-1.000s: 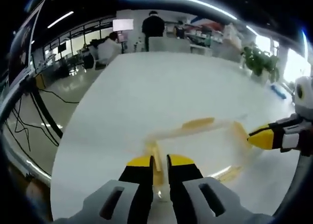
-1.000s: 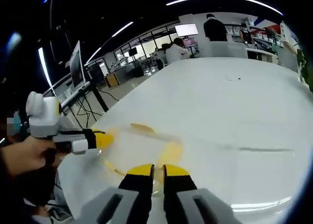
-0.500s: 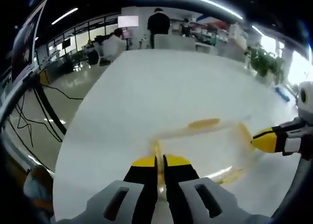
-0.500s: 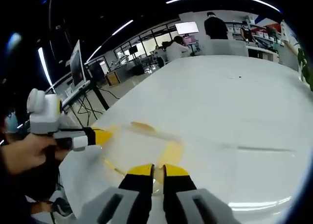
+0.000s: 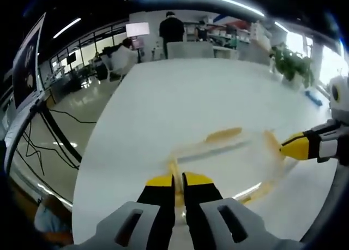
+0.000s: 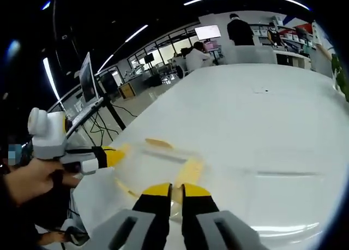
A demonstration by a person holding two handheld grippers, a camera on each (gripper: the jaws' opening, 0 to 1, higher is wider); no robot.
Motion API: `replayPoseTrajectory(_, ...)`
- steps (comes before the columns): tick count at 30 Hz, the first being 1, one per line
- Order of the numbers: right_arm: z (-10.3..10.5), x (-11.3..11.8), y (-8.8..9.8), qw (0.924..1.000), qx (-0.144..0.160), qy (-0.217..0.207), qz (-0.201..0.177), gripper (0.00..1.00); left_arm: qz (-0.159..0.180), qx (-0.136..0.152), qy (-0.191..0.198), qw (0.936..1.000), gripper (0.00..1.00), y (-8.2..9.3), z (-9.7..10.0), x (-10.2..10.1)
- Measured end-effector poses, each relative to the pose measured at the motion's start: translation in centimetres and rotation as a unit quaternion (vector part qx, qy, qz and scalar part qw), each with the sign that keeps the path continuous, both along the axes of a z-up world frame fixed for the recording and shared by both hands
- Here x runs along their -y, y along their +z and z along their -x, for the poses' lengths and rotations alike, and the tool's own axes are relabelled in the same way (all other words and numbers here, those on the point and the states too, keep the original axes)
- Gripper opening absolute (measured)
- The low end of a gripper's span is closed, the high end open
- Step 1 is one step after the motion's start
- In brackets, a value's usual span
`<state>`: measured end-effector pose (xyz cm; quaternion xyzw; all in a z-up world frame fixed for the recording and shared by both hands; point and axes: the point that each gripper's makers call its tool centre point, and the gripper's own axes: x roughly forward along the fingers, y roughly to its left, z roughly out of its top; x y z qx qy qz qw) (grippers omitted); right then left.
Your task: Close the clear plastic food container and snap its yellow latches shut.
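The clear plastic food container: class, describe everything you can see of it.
The clear plastic food container is shallow, near see-through and blurred, resting flat on the white table. Yellow latches sit along its edges. The left gripper is at its near edge, jaws close together; the right gripper meets its far end. Whether the latches are snapped is unclear.

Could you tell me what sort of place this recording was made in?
Probably an open-plan office or lab: a long white table, people at desks in the background, a wall screen, and a monitor with cables to one side.
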<state>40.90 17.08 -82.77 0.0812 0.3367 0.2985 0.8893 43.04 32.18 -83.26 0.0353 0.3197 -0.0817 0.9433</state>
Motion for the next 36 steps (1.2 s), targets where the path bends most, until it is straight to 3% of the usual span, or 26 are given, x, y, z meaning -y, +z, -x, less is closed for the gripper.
replayPoseTrajectory(20, 0.4, 1.0, 1.7, 0.9999, 0.01, -0.009, -0.008, 0.02, 0.003, 0.016, 0.006, 0.9999, 0.02, 2.3, 0.5, 1.0)
replayPoseTrajectory(36, 0.3, 2.3, 3.0, 0.9996, 0.018, -0.018, -0.009, 0.01, -0.003, 0.018, -0.016, 0.9997, 0.03, 3.7, 0.6, 2.4)
